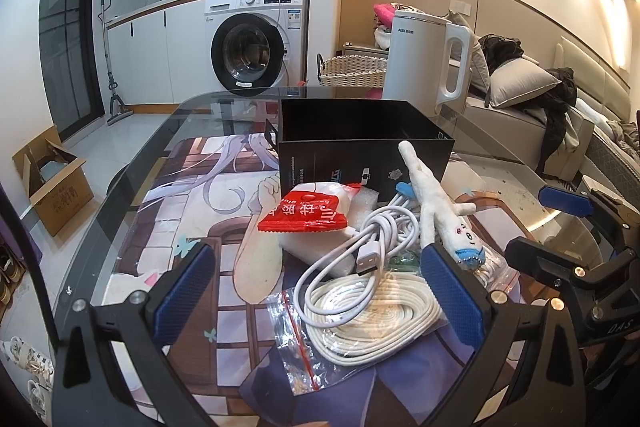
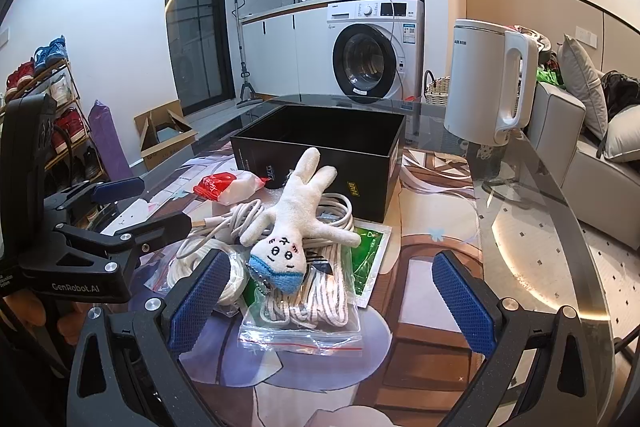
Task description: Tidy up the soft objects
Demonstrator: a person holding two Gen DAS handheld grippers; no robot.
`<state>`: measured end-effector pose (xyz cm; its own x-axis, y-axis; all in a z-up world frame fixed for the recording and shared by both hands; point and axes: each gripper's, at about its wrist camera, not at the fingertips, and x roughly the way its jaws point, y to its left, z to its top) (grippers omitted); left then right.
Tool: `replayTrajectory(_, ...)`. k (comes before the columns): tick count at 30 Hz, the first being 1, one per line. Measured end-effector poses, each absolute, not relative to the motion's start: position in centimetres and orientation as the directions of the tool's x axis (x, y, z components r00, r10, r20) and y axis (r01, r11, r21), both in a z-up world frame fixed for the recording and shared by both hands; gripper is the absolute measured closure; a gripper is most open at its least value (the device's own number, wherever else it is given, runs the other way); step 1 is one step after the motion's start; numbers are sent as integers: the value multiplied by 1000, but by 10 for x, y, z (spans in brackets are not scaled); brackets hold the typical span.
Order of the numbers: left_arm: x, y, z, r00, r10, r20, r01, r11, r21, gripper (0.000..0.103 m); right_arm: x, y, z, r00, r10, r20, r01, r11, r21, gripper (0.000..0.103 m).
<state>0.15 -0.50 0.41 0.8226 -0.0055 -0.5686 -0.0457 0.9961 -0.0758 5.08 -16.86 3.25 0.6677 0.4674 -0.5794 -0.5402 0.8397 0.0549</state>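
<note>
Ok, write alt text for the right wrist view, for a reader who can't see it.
A white plush toy with a blue cap lies on a pile of white cables and bagged cord on a glass table, between the open right gripper fingers. An open black box sits behind it, a white kettle to the right, the left gripper at left.

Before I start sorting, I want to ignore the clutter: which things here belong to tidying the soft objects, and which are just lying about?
For the job:
plush toy
white USB cable
bagged cord
red snack packet
black box
left tool
right tool

Lying about:
white kettle
wicker basket
cardboard box
washing machine
</note>
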Motion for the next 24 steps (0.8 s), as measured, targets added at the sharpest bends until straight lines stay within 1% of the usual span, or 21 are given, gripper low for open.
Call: replayTrajectory(24,-3,-7,9,828,-5,-561,-42,997,-70,0,49,-170,36,671,466,-577,-539,841,52,0)
